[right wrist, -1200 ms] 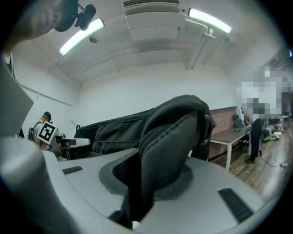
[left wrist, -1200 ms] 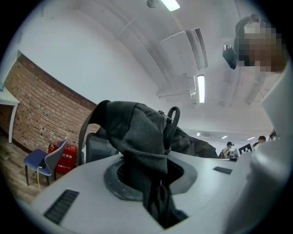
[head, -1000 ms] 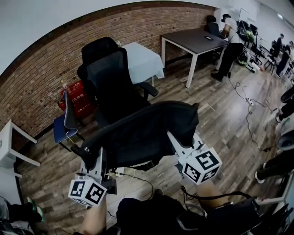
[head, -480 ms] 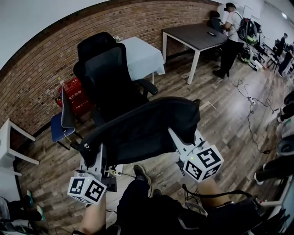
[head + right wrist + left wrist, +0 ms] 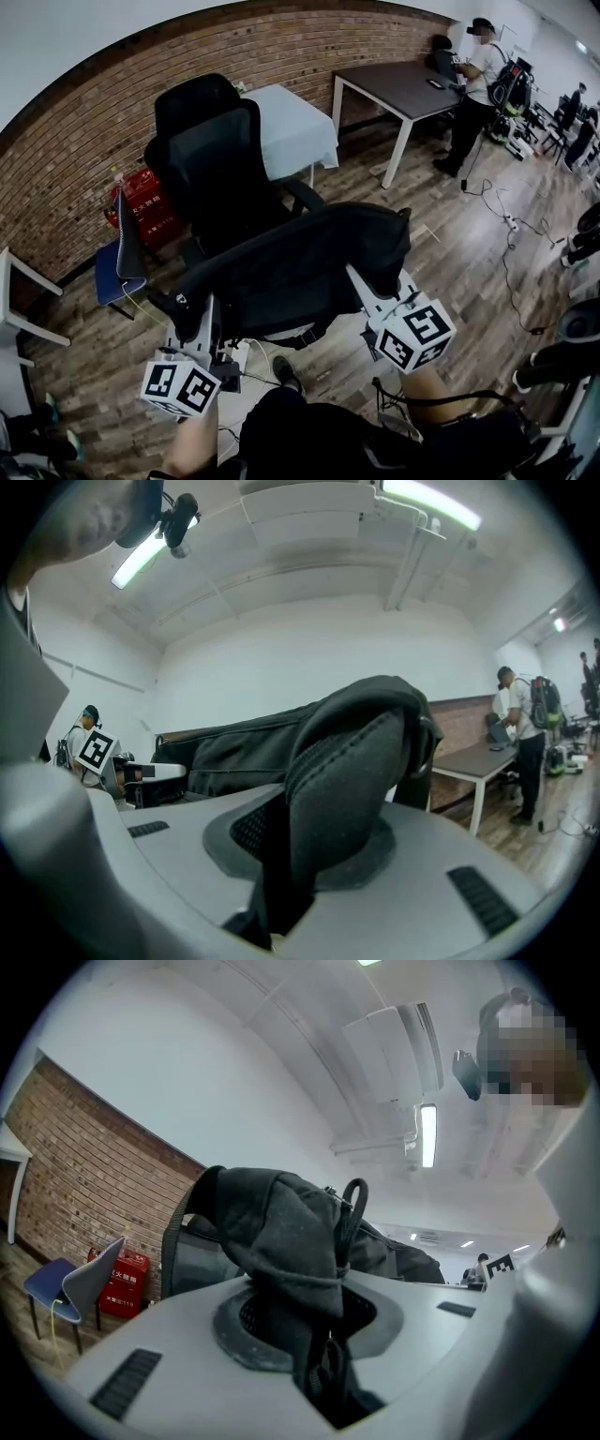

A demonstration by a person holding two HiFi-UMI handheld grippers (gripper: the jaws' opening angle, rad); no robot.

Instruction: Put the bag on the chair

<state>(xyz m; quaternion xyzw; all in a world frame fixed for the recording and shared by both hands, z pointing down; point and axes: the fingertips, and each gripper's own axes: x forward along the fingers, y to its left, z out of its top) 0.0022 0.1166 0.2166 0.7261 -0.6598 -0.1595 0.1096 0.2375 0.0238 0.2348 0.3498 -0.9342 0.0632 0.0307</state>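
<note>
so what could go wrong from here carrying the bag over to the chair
1. The left gripper pinches only a fold of the bag and the right gripper only a padded strap, so the sagging bag could slip out.
2. The chair has an armrest facing the bag; a strap might snag on it.
3. A power strip lies on the floor by the person's shoe, a tripping risk.
</note>
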